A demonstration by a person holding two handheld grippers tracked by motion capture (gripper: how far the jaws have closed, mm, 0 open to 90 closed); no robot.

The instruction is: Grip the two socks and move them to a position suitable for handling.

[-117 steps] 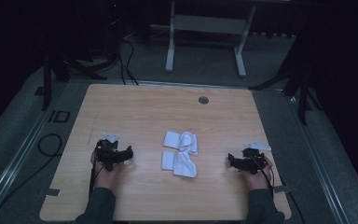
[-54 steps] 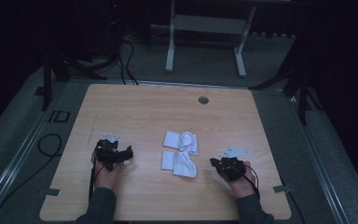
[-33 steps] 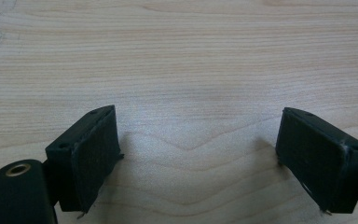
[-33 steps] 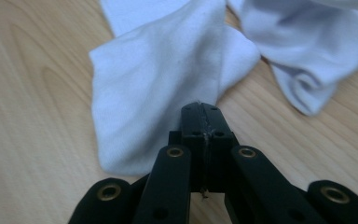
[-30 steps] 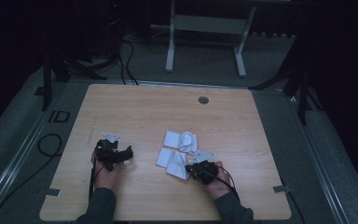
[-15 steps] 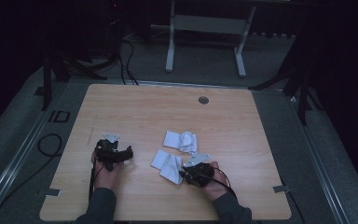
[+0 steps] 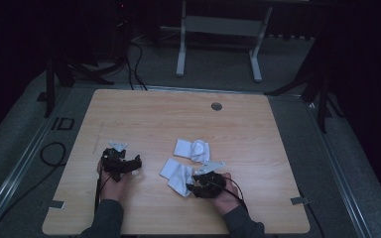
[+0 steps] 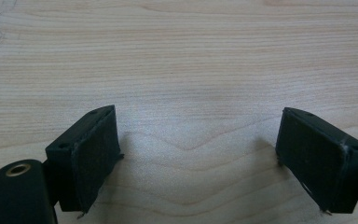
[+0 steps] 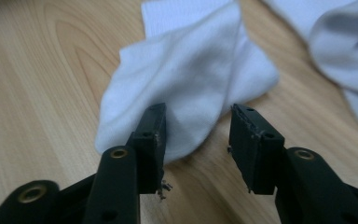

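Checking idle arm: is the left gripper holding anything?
No. The left gripper has its jaws wide apart over bare wooden table.

Wooden table [image 7: 144, 119] seen from above, with two white socks near the middle: far sock [image 7: 192, 149], near sock [image 7: 176, 175], just apart. Left gripper [image 7: 129, 165] sits on bare wood left of the socks, held in a hand [image 7: 113, 182]. Right gripper [image 7: 192, 187] touches the near sock's right edge; jaw gap unclear from here.

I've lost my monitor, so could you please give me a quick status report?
Left claw open over bare table. Right claw open, straddling near sock edge. Second sock beyond. Nothing in the way.
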